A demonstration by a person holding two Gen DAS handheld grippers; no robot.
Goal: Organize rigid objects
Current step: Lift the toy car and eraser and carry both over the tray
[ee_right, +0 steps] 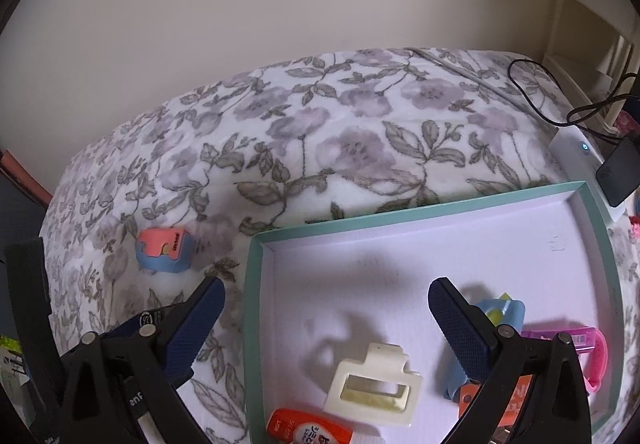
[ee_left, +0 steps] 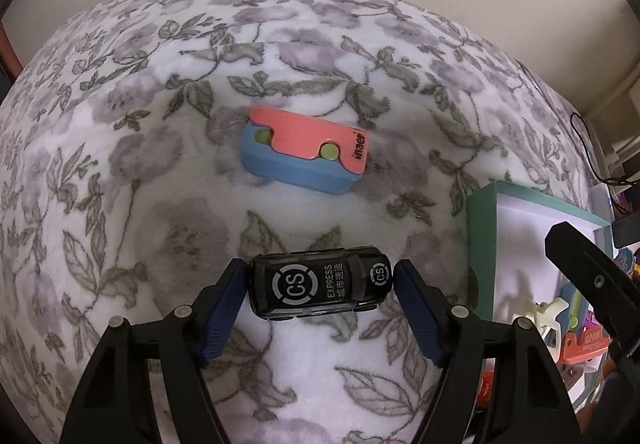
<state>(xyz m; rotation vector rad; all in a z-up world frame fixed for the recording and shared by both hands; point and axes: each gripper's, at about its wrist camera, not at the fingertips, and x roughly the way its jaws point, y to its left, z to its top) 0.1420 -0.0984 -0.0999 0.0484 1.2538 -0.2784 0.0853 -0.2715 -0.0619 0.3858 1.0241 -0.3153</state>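
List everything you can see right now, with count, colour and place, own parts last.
toy car: 1, black with white markings, on the blanket between the left fingers
pink-and-blue case: 1, on the blanket beyond the car
tray: 1, teal rim, white floor, on the blanket
hair claw: 1, cream, in the tray
orange tube: 1, at the tray's near edge
pink item: 1, in the tray's right part
blanket: 1, white with grey flowers
left gripper: fingers flank the car; contact unclear
right gripper: open, empty, over the tray's left rim
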